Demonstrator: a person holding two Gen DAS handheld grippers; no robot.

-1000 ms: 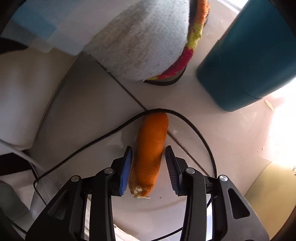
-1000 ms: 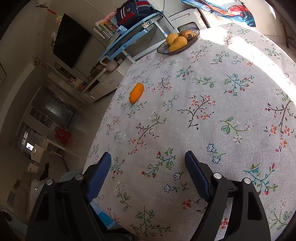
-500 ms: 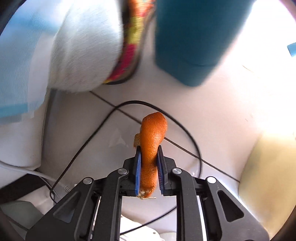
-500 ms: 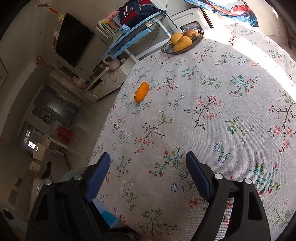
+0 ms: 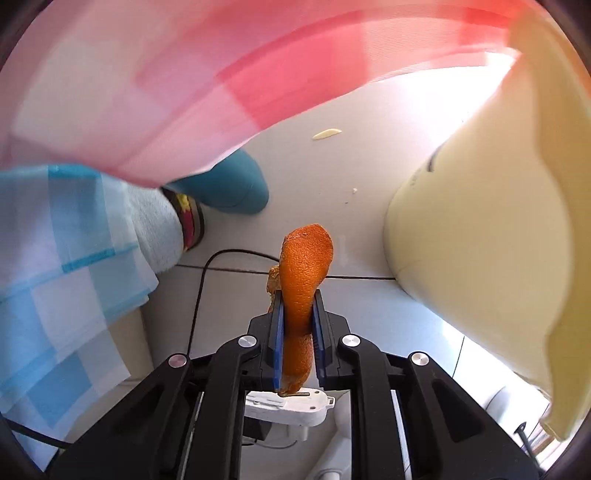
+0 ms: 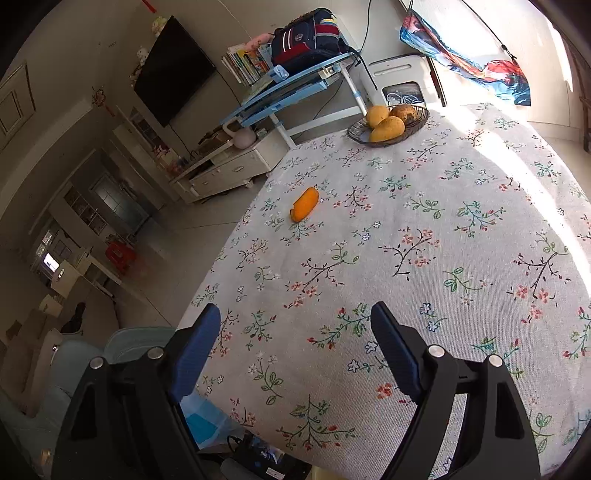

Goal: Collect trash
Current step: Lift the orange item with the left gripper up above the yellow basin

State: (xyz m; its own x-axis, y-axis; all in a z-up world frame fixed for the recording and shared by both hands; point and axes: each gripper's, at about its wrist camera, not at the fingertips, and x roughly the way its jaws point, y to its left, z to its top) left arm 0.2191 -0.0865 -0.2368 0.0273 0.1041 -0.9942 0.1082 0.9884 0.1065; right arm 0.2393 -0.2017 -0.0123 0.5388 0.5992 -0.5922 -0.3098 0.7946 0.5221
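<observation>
Two pieces of orange peel show in all: one orange peel [image 5: 304, 280] clamped in the left gripper [image 5: 298, 314], and a second peel [image 6: 304, 209] lying alone on the flowered tablecloth of the table [image 6: 461, 258], toward its left edge and well apart from everything else. At the far end of the table stands one dark wire basket [image 6: 388, 123] holding three yellow-brown fruits, which look like mangoes. Beyond the table are one dark television [image 6: 173, 70] on the wall and one blue desk [image 6: 291, 86] carrying a backpack [image 6: 306, 35] and a row of books. In the left wrist view the blue fingers [image 5: 276, 332] are drawn narrow and press on both sides of the held peel, which stands up between them with its rounded tip past the fingertips, above the pale tiled floor [image 5: 351, 177]. On that floor are one cream bin [image 5: 480, 240] at the right, one teal cylinder [image 5: 229, 188] farther back, one black cable [image 5: 199, 288], and a pale scrap [image 5: 327, 134]. Pink and blue checked cloth [image 5: 147, 92] fills the upper left. The right gripper [image 6: 295, 350] hovers over the near table edge with its fingers spread wide and nothing between them; the second peel lies far ahead of them, slightly left.
</observation>
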